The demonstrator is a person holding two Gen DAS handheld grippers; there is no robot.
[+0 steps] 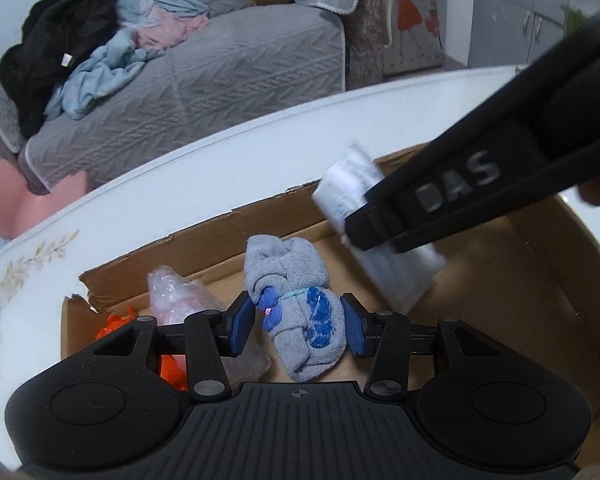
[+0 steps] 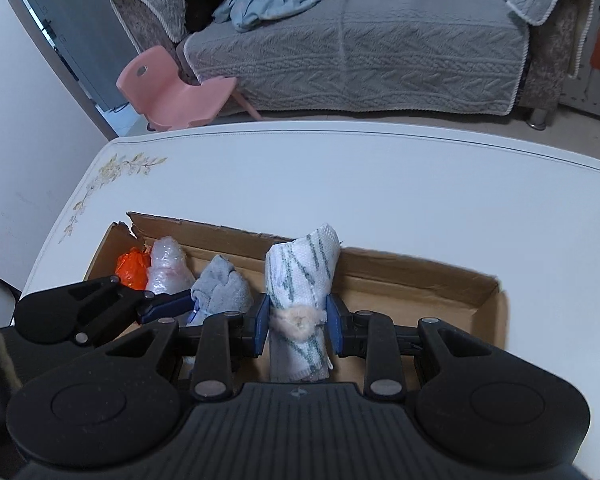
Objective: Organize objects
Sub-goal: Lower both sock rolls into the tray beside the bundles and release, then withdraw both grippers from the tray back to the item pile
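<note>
Over the cardboard box (image 2: 440, 280) on the white table (image 2: 340, 184), right gripper (image 2: 298, 328) clamped on a white-green rolled towel (image 2: 300, 268), only left view shows left gripper (image 1: 298, 326) pads apart around the grey-blue sock bundle (image 1: 296, 300) lying inside, gaps both sides

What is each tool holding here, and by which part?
The right tool grips the white green-striped rolled cloth around its middle. The left tool straddles the grey rolled socks in the cardboard box, pads off them.
</note>
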